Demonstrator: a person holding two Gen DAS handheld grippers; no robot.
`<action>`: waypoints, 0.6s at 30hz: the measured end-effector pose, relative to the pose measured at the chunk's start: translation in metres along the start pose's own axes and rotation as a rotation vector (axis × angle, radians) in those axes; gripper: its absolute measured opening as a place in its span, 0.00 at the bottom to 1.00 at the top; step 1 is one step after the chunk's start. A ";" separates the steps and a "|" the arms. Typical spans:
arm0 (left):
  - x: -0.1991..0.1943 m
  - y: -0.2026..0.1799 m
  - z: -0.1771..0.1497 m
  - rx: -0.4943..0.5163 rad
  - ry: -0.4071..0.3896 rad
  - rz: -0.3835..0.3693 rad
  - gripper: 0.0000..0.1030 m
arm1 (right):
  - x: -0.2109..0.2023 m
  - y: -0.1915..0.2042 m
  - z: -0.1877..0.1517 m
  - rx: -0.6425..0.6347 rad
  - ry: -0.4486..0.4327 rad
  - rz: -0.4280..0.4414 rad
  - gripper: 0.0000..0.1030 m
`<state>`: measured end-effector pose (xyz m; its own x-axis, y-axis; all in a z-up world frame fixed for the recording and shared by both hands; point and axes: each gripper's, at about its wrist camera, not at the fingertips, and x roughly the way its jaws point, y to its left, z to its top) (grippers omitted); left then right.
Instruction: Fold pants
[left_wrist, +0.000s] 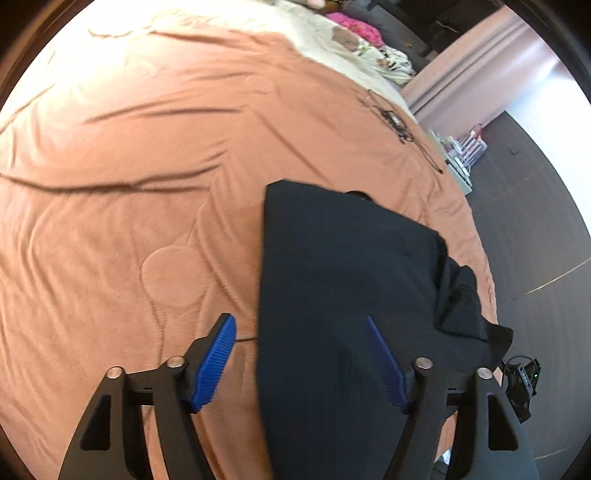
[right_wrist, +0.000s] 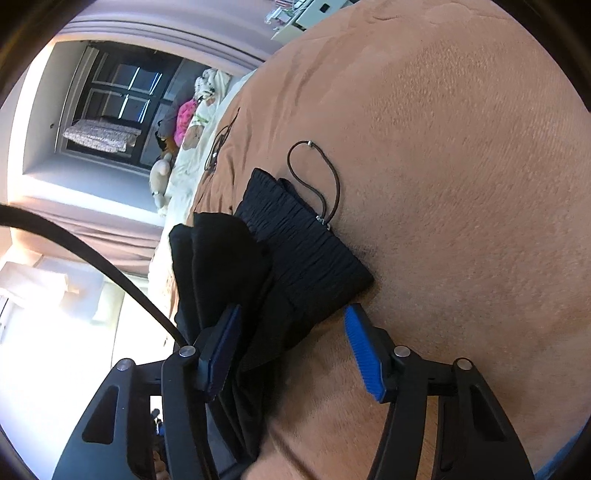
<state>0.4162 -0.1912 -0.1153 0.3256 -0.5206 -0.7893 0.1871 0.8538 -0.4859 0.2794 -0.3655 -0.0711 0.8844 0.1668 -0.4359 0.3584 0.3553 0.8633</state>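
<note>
Black pants (left_wrist: 343, 280) lie folded on an orange bedspread (left_wrist: 129, 184). In the left wrist view my left gripper (left_wrist: 301, 325) is open, its blue pads apart, hovering over the near left edge of the pants. In the right wrist view the pants (right_wrist: 295, 236) show their gathered waistband and a brown drawstring loop (right_wrist: 328, 166). My right gripper (right_wrist: 291, 314) is open, with bunched black fabric lying between its jaws near the left pad (right_wrist: 221, 354).
The bed edge runs along the right in the left wrist view, with dark floor (left_wrist: 535, 221) beyond. Cream bedding and pink clothes (left_wrist: 354, 26) lie at the far end. A thin dark cord (left_wrist: 395, 122) lies on the bedspread.
</note>
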 end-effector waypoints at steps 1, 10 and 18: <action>0.004 0.004 -0.001 -0.010 0.011 -0.002 0.63 | 0.001 0.001 0.000 0.005 0.000 -0.001 0.56; 0.050 0.016 -0.005 -0.045 0.104 -0.033 0.50 | 0.008 -0.008 0.007 0.080 -0.012 0.002 0.56; 0.054 0.012 0.000 -0.045 0.094 -0.034 0.46 | 0.008 -0.001 0.018 0.068 -0.017 -0.038 0.32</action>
<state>0.4359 -0.2096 -0.1642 0.2311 -0.5494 -0.8030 0.1535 0.8356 -0.5275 0.2919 -0.3807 -0.0707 0.8748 0.1382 -0.4643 0.4104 0.2977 0.8619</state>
